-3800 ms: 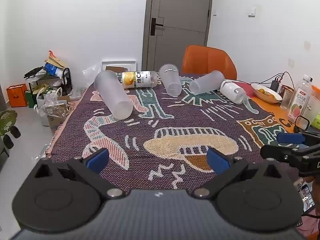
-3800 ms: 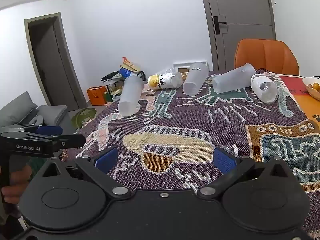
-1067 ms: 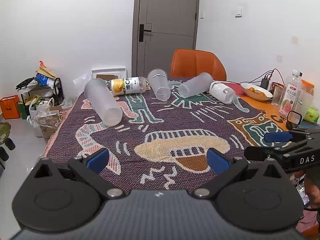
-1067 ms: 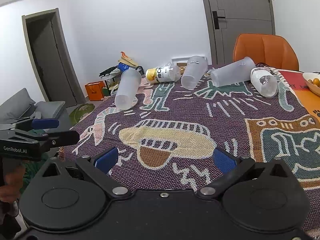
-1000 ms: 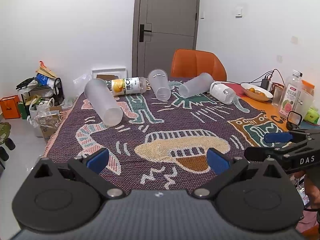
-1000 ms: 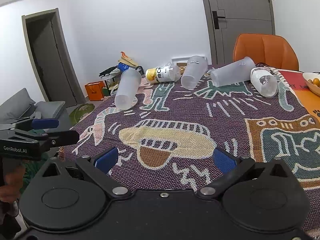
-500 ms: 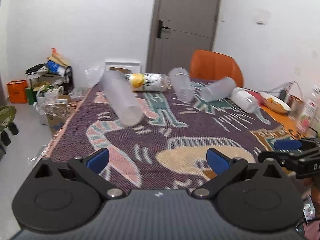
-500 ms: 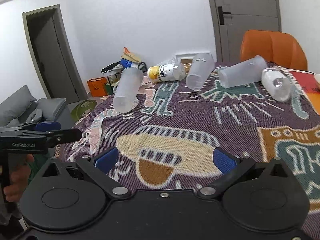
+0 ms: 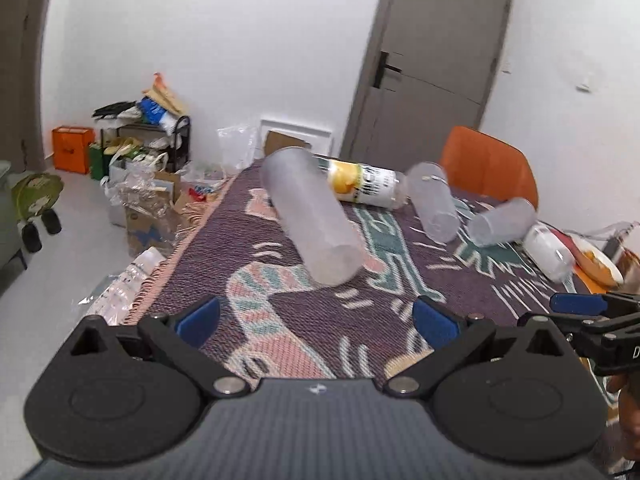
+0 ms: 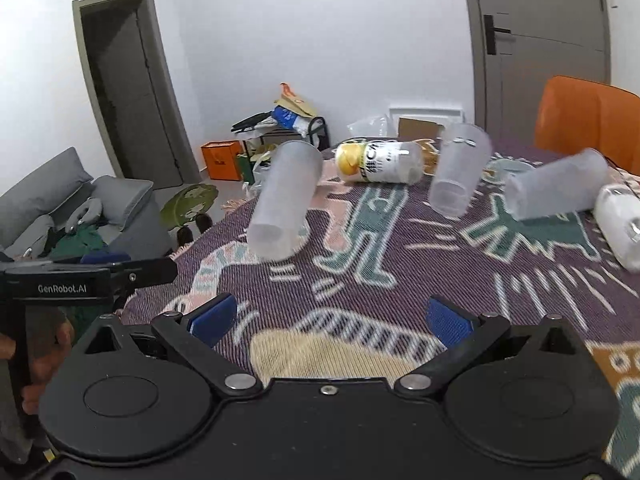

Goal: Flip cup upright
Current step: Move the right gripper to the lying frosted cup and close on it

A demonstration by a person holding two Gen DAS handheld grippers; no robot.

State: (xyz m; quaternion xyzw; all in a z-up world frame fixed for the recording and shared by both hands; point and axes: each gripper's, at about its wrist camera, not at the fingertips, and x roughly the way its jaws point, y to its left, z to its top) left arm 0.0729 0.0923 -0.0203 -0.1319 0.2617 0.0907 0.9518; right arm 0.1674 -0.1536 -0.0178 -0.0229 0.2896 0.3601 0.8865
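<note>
The approach step is judged to be in hand: the frosted cup (image 9: 312, 216) is seen lying on its side at frame centre on the table (image 9: 320, 320). Both the left tool (image 9: 316, 322) and right tool (image 10: 330, 320) are held wide apart, empty. Next, the cup's body must be straddled and gripped.

My left tool (image 9: 316, 322) and my right tool (image 10: 330, 318) are black with blue pads. The woven cloth (image 9: 320, 320) over the worktop is purple, patterned with pink, teal, cream and white cartoon figures. The frosted translucent plastic cups (image 9: 310, 226) are milky white. The lying plastic bottle (image 9: 366, 186) carries a yellow-and-white label. The chair (image 9: 490, 168) is orange.
</note>
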